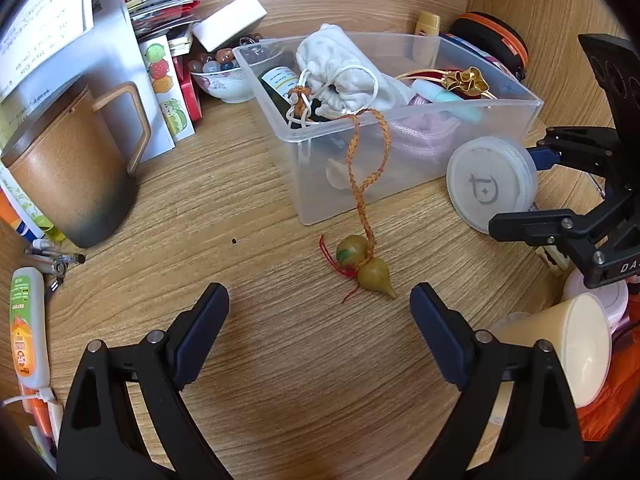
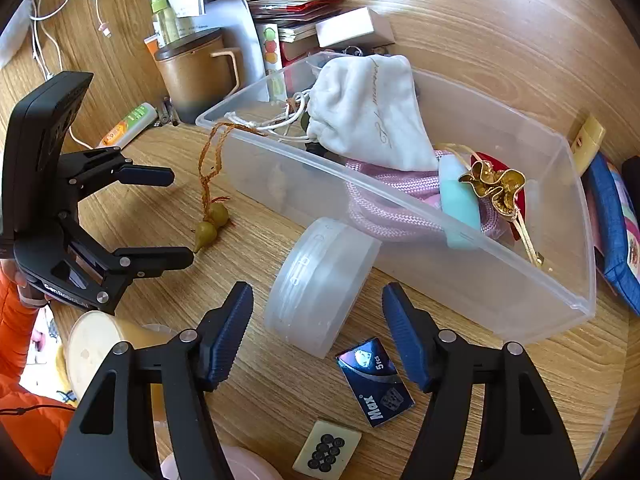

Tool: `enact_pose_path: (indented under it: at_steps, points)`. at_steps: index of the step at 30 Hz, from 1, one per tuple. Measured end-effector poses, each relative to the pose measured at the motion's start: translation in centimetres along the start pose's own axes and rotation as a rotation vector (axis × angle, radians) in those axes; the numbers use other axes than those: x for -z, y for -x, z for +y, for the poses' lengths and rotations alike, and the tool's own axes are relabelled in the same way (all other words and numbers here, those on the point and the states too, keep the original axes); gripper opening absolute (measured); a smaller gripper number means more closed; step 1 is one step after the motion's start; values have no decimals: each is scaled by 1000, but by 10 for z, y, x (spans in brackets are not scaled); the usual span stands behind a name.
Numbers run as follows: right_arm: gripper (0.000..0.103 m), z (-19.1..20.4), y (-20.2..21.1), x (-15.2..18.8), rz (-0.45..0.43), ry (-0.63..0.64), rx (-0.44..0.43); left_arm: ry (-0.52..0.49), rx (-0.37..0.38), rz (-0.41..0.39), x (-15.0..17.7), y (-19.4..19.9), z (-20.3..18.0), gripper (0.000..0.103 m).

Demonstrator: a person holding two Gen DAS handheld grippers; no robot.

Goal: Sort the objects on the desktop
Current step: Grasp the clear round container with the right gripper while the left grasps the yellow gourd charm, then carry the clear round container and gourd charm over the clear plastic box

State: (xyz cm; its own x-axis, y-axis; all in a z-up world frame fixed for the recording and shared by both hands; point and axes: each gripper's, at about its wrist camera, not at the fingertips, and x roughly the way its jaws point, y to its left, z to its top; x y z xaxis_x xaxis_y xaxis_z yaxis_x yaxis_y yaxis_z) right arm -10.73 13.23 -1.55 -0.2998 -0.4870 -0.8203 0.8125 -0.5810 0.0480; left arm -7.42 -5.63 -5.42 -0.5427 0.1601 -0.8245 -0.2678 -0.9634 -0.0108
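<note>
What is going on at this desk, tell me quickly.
A person with a handheld gripper in each hand is sorting desk clutter into a clear plastic bin. Both grippers are open and empty. The left gripper faces a small gourd charm on the desk, whose braided cord hangs over the bin's rim. The right gripper faces a round translucent case leaning against the bin.

1. Left gripper (image 1: 319,300): black plastic frame, dark blue ribbed pads, silver round pivot screws, white "GenRobot.ai" lettering.
2. Right gripper (image 2: 318,308): matching black frame, blue serrated pads, silver screws, white "DA" lettering partly visible.
3. Orange sleeve (image 2: 18,420), bare fingertips (image 2: 16,276) behind left gripper body.
</note>
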Motion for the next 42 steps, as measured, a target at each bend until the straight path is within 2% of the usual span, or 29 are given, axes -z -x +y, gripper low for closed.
enact_pose_path:
  at_steps: [2,3,7,12,16,17,20,23,24,31,42]
  points:
    - [57,-1,-1,-1,-2,-2,-3,4,-3,7,-2,-4,-2,93]
    - [51,-1,-1,-2,-3,-1,-4,4,-6,10,-3,-6,-4,91]
    - [36,-2,-3,-4,2,5,-8,-17,-1,14,-3,-10,-10,77]
    - [33,-2,-3,-5,-3,3,-7,-13,-1,5,-7,-9,-13,68]
    - [27,-2,-4,-5,-14,15,0,5,4,-8,-12,-10,-13,53]
    - [27,-2,-3,-4,-18,17,4,5,2,-11,-13,-10,-13,47]
    - [27,-2,-2,-4,-25,17,-2,5,-11,-13,-17,-11,-16,42]
    - [27,-4,-2,-5,-28,7,-12,3,-11,-9,-17,-10,-17,22]
    - [27,-5,-1,-6,-31,3,-17,5,-6,-6,-18,-10,-17,18]
    - [27,-6,10,-8,-70,2,-27,29,-12,-12,-19,-8,-17,16]
    - [27,-10,21,-9,-88,-7,-45,117,-15,-70,-10,16,-6,16]
